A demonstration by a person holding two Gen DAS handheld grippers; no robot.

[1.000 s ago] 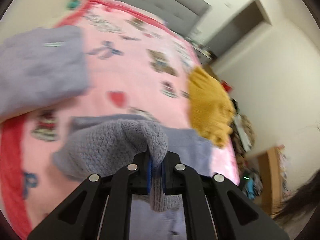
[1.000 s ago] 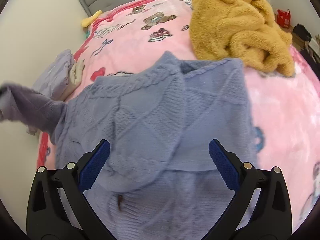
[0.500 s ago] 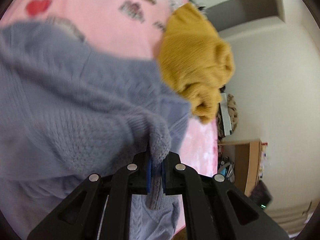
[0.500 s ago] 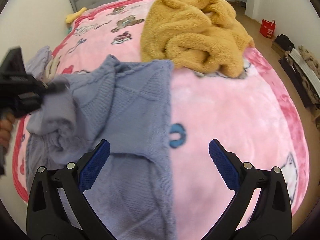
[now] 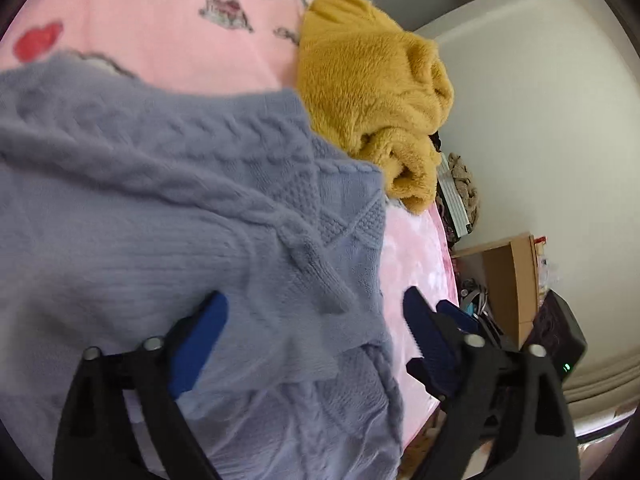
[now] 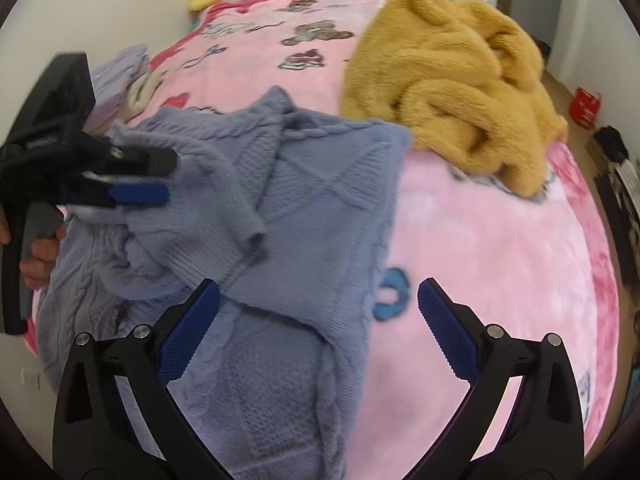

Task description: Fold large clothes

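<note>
The lavender cable-knit sweater (image 6: 312, 184) lies on the pink bed (image 6: 500, 260), sleeves folded in, body unfolded, both grippers' jaws open and empty.

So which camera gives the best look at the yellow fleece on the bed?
The right wrist view: the whole crumpled yellow fleece lies in sight on the pink blanket, beside the lilac sweater. The left wrist view shows the fleece smaller, side-on at the bed's edge.
</note>
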